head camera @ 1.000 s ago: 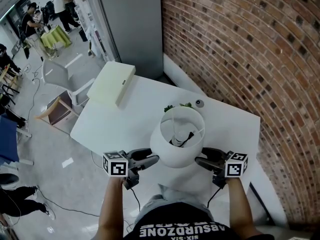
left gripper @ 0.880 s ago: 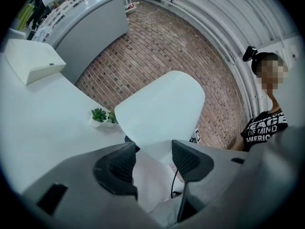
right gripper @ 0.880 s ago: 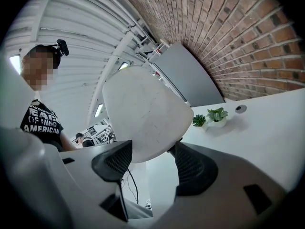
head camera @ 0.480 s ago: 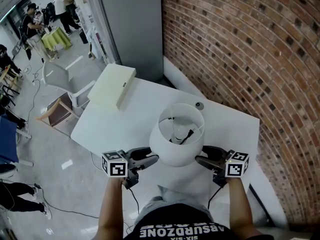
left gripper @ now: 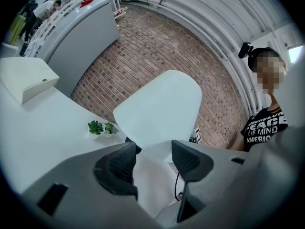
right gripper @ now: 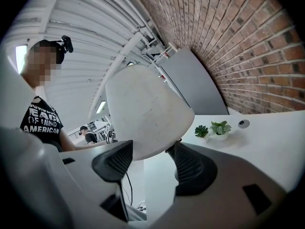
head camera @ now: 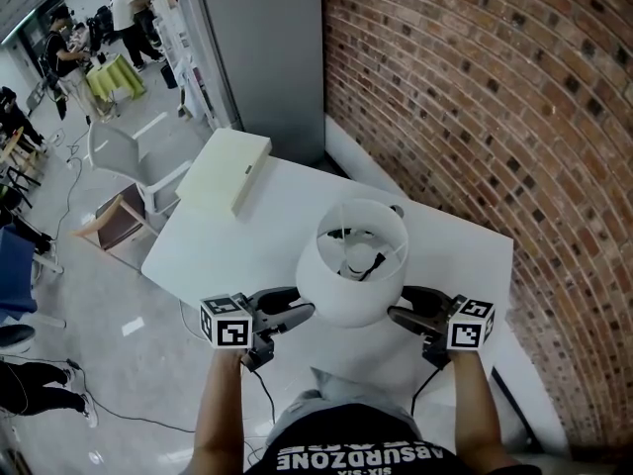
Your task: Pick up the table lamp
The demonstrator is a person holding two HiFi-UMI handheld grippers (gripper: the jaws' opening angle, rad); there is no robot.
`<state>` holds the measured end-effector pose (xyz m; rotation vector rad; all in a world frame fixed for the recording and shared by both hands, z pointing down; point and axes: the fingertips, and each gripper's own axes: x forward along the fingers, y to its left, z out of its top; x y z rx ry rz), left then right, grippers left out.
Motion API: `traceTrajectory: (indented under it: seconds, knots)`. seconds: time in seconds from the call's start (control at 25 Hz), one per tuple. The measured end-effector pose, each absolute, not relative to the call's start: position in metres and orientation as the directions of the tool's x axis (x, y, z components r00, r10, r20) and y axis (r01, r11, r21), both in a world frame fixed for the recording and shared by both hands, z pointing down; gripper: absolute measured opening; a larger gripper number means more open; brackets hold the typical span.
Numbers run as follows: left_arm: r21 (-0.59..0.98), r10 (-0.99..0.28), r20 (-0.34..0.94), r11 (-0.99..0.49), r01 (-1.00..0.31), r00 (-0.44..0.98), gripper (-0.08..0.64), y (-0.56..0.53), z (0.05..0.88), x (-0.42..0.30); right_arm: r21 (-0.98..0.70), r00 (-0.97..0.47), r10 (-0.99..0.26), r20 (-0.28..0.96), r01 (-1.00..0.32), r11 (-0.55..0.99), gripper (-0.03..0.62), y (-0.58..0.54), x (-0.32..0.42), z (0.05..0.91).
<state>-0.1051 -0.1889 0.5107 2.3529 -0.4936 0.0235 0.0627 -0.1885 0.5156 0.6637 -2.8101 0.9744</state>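
Note:
The table lamp (head camera: 351, 265) has a white cone shade, and its bulb and a black cord show inside from above. It hangs over the white table (head camera: 227, 245), squeezed between my two grippers. At the shade's lower left side is my left gripper (head camera: 302, 306), jaws wide, tips against the shade (left gripper: 159, 109). My right gripper (head camera: 394, 308) mirrors it on the right side, jaws wide against the shade (right gripper: 143, 113). In the gripper views the shade's lower rim sits just past each gripper's (left gripper: 152, 159) (right gripper: 147, 159) tips. A black cable (left gripper: 178, 190) hangs below.
Two small potted plants (left gripper: 102, 128) (right gripper: 212, 129) stand on the table behind the lamp, near a small round grey thing (right gripper: 244, 123). A cream flat box (head camera: 227, 166) lies at the table's far left corner. The brick wall (head camera: 495, 117) runs along the right, and a white chair (head camera: 119, 151) stands left.
The lamp has risen a little with both grippers at its sides. Its shade now hides the small plants that showed behind it a second ago.

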Motion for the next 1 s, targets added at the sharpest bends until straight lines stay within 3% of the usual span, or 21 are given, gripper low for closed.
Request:
traceTrajectory:
  seconds: [1.0]
  knots:
    - [0.596, -0.368, 0.117, -0.717, -0.361, 0.923, 0.233, -0.2, 0.473, -0.105, -0.499, -0.905, -0.389, 0.17, -0.42, 0.758, 0.268, -0.203, 0.063, 0.473]
